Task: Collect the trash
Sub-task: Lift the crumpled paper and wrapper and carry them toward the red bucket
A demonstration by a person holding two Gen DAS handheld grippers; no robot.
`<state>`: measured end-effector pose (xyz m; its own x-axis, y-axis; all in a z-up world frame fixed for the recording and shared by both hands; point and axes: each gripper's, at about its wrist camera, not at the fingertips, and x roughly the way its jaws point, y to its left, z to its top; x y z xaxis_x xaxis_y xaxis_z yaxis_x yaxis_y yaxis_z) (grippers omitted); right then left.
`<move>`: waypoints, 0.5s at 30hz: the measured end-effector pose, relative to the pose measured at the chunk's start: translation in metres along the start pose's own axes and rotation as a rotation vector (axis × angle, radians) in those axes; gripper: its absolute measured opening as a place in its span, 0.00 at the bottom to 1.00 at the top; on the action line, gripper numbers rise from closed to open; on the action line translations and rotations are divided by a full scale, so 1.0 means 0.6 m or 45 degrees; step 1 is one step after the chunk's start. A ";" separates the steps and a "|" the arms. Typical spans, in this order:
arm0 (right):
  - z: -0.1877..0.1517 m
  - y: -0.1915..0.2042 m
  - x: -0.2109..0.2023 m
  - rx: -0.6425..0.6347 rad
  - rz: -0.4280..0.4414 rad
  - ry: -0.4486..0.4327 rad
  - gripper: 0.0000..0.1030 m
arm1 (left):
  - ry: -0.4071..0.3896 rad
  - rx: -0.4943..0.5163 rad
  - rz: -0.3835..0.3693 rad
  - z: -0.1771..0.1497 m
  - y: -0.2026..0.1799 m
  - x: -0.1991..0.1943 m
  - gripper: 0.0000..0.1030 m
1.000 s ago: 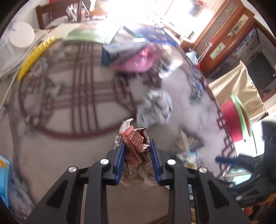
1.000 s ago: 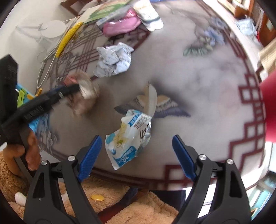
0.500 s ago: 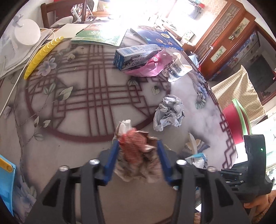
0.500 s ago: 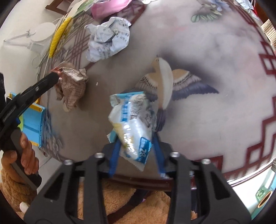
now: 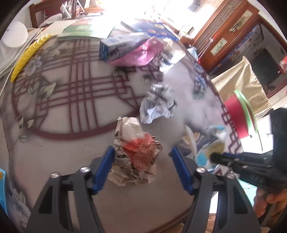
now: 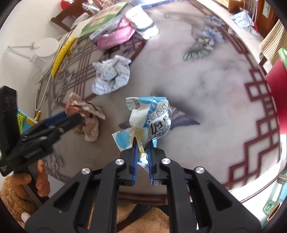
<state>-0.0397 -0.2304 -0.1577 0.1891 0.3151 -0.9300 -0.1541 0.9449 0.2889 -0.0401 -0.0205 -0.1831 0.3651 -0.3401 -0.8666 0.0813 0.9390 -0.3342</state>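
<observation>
The right gripper [image 6: 143,152] is clamped shut, angled steeply downward; the left gripper [image 5: 141,154], seemingly ungripping, narrows its jaws.

A lived-in home dining room.

A round table with a flower-and-lattice patterned top [image 6: 224,86] stands among a dark wooden chair [image 5: 35,10], a carved brown wooden cabinet [image 5: 224,34] and a white desk lamp [image 6: 44,48], strewn with a green booklet [image 6: 102,19] and a pink plastic bag [image 6: 114,35].

bare tablecloth [image 6: 215,100] right, crumpled paper [image 6: 111,75] blocking left
</observation>
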 end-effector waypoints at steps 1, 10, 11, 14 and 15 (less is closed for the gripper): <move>0.003 0.001 -0.007 -0.012 -0.005 -0.020 0.10 | 0.013 0.000 -0.002 0.001 0.000 0.002 0.35; 0.042 0.016 -0.083 -0.085 -0.028 -0.249 0.10 | -0.242 0.015 0.028 0.049 -0.024 -0.080 0.30; 0.046 0.019 -0.089 -0.090 -0.029 -0.268 0.10 | -0.274 0.017 0.033 0.057 -0.029 -0.092 0.30; 0.060 0.024 -0.110 -0.100 -0.021 -0.323 0.10 | -0.364 0.024 0.063 0.079 -0.044 -0.126 0.30; 0.066 0.027 -0.119 -0.105 -0.017 -0.347 0.10 | -0.387 0.023 0.062 0.084 -0.046 -0.135 0.30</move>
<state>-0.0174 -0.2342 -0.0778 0.4438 0.3252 -0.8350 -0.2258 0.9423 0.2470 -0.0253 -0.0162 -0.0847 0.6292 -0.2664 -0.7302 0.0727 0.9555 -0.2859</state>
